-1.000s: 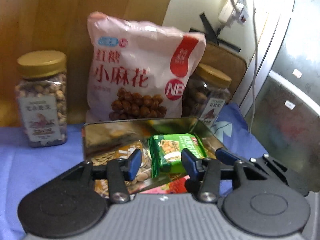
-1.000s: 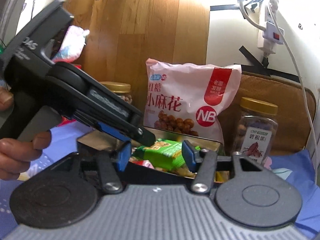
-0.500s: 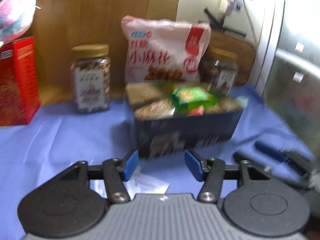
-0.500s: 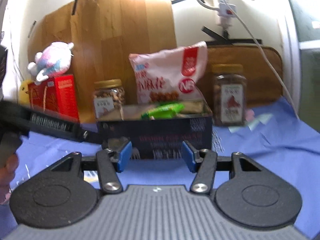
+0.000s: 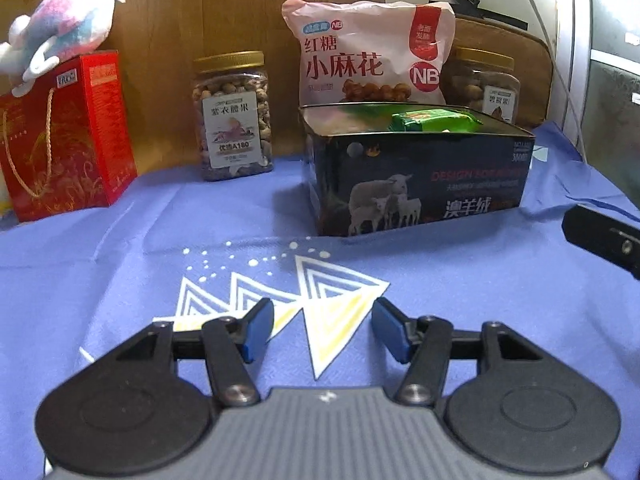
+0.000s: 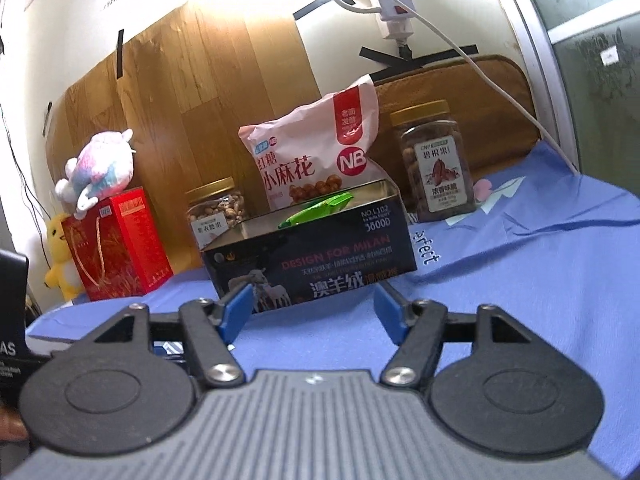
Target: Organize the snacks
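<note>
The left gripper (image 5: 322,330) is held low over the blue tablecloth (image 5: 120,264), its blue-padded jaws spread apart with nothing between them; the white and yellow triangle print (image 5: 304,300) of the cloth is seen through the gap. The right gripper (image 6: 314,312) is likewise held with its jaws parted and empty, above the same cloth.

In the left wrist view, the dark tin box (image 5: 416,184) printed with sheep is placed at about 1 o'clock from the left gripper, well apart from it, with its top open. A green snack packet (image 5: 436,119) is seen lying inside the box, its upper face rising just above the rim; what else lies in the box cannot be made out from this low angle. Just behind the box, a pink snack bag (image 5: 368,52) is stood upright against the wooden board (image 5: 208,8). A gold-lidded nut jar (image 5: 232,116) is set at 11 o'clock, beside the box and apart from it, and a second nut jar (image 5: 486,84) is partly hidden behind the bag at 1 o'clock. A red gift box (image 5: 68,136) is stood at 10 o'clock with a pastel plush toy (image 5: 64,28) resting on top.

In the right wrist view, the tin box (image 6: 312,256) is found at 12 o'clock, just beyond the blue pads (image 6: 236,312), with the green packet (image 6: 316,210) tilted over its rim.
</note>
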`<action>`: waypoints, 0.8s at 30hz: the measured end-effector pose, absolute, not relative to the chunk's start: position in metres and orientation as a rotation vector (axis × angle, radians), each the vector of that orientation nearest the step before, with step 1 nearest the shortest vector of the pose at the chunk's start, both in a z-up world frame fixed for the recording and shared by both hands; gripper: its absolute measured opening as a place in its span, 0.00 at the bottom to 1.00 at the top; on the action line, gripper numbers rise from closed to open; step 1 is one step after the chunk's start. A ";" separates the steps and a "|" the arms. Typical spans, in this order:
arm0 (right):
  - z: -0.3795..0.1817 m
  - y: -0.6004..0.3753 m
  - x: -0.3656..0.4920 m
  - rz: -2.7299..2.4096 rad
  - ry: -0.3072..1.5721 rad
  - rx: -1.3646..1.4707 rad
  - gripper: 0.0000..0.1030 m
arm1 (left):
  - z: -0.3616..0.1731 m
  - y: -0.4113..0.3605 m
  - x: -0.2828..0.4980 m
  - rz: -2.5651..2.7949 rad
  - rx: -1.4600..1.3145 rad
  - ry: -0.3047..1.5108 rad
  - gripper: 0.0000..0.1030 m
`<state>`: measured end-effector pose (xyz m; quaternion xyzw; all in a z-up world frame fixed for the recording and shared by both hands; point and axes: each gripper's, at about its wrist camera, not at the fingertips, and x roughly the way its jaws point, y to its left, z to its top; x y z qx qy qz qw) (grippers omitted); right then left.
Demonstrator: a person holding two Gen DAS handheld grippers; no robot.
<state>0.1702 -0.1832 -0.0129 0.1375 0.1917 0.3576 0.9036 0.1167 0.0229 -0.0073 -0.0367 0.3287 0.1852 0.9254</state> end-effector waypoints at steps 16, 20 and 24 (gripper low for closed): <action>-0.012 -0.186 0.166 0.768 0.380 0.291 0.67 | -0.006 0.018 0.114 0.431 -0.026 0.651 0.58; -0.012 -0.190 0.166 0.764 0.365 0.311 0.67 | -0.006 0.017 0.114 0.438 -0.021 0.645 0.63; -0.012 -0.190 0.165 0.762 0.360 0.317 0.67 | -0.005 0.015 0.112 0.442 -0.006 0.631 0.75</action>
